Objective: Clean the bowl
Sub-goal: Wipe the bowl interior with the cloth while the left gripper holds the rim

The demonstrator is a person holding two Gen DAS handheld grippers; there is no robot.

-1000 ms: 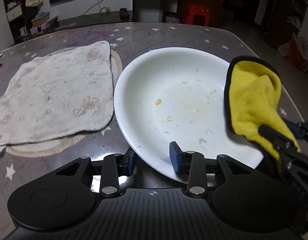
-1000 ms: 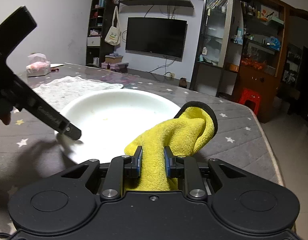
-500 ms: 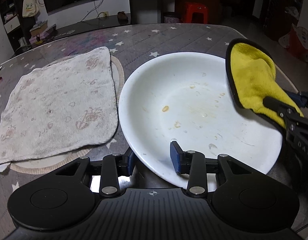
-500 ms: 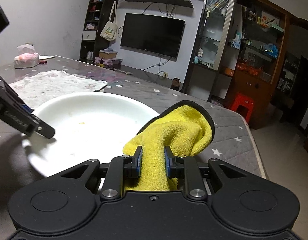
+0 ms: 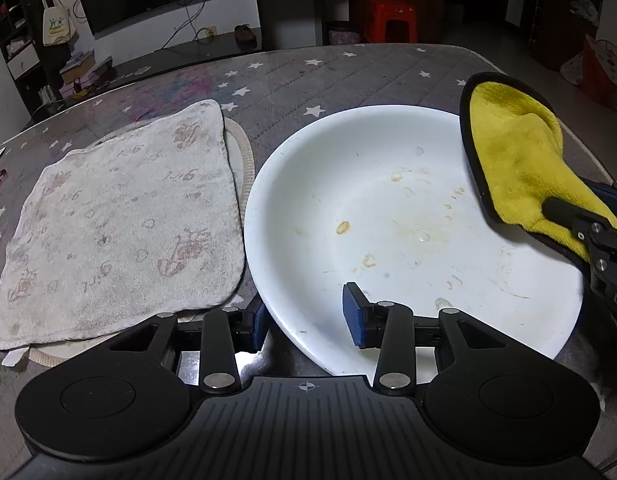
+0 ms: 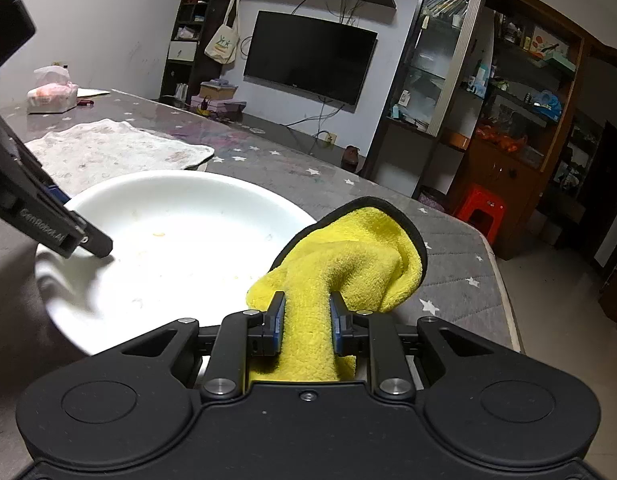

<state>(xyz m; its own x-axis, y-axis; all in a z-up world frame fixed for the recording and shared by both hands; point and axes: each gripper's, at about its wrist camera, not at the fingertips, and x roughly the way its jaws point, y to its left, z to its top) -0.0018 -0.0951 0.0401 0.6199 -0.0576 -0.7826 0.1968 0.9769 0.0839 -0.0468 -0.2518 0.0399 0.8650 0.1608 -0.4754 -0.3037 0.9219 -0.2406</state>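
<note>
A wide white bowl [image 5: 408,184] with dried yellowish food spots sits on the grey star-patterned table. My left gripper [image 5: 308,320] straddles its near rim, one blue pad under the outside and one inside, shut on the rim. In the right wrist view that left gripper [image 6: 80,220] shows at the bowl's [image 6: 180,208] left edge. My right gripper [image 6: 306,320] is shut on a yellow cloth with a black edge [image 6: 348,256]. The cloth [image 5: 516,160] hangs over the bowl's right rim, held from the right by the right gripper's fingers [image 5: 568,216].
A stained pale towel [image 5: 120,216] lies on a round mat left of the bowl. A tissue pack [image 6: 52,94] stands at the far table end. The table edge [image 6: 496,264] runs close on the right, with a red stool [image 6: 478,212] and cabinets beyond.
The right gripper has carried the yellow cloth from over the bowl's right inside back to its right rim. The left gripper kept its hold on the near rim.
</note>
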